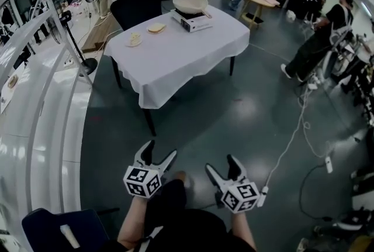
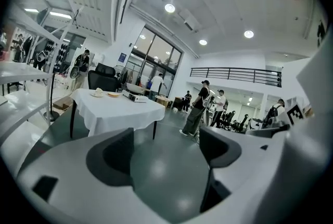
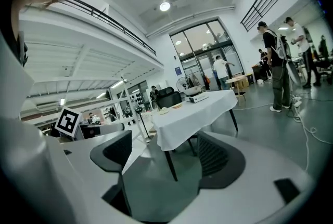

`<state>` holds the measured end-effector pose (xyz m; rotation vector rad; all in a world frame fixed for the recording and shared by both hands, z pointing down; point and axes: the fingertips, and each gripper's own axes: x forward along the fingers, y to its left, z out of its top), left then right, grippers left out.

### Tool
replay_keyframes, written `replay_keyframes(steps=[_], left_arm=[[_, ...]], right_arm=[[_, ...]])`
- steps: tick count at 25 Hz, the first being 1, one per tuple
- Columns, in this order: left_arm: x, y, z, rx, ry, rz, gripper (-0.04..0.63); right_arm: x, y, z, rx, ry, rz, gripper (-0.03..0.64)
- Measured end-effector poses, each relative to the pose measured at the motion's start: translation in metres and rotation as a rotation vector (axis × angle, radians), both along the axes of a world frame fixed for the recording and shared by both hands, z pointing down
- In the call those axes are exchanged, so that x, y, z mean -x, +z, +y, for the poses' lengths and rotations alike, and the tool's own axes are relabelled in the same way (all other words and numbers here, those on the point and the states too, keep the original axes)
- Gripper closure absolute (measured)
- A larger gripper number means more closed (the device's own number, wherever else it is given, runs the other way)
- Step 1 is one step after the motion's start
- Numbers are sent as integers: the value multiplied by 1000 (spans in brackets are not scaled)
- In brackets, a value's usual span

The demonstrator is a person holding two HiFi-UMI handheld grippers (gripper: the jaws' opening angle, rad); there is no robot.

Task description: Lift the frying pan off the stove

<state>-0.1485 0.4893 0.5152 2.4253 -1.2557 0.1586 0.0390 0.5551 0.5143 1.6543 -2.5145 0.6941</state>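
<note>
Here we are, well back from the action. The left gripper [image 1: 162, 150] and the right gripper [image 1: 221, 163] hang side by side over grey floor [image 1: 234, 110], both aimed at the table [image 1: 175, 64] ahead. The left fingers [image 2: 112, 158] are spread wide with only floor between them. The right fingers [image 3: 218, 158] are likewise released, and through their gap we catch a table leg [image 3: 167, 163] under the white cloth [image 3: 192, 114]. So we call this the approach, step one, with nothing touched yet.

And the prize? The frying pan [image 1: 190, 3] sits on the stove [image 1: 196, 23] at the far end of the table, well apart from us (the whole cloth lies between). It looks pale, cream-coloured, wide and shallow, with what seems to be a handle poking out toward the stove's near right side, though at this range we can't swear to it. The stove is a low white slab. One small plate [image 1: 134, 40] and another [image 1: 156, 27] sit to its left.

Next move, as we judge it, is to close the distance, work along the table's side and line one open gripper up on that handle. Then we clamp and lift straight up so the stove stays put. The other gripper could steady the stove. A person [image 1: 315, 40] stands off to the right, nowhere near the pan.
</note>
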Motion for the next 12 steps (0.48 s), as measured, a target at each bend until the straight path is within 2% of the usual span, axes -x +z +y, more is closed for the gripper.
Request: replay_keyframes(steps=[12], left_arm=[[11,-11,-139,-33,7,9,212]], right_arm=[[-9,-9,-137,-21,74,55,235]])
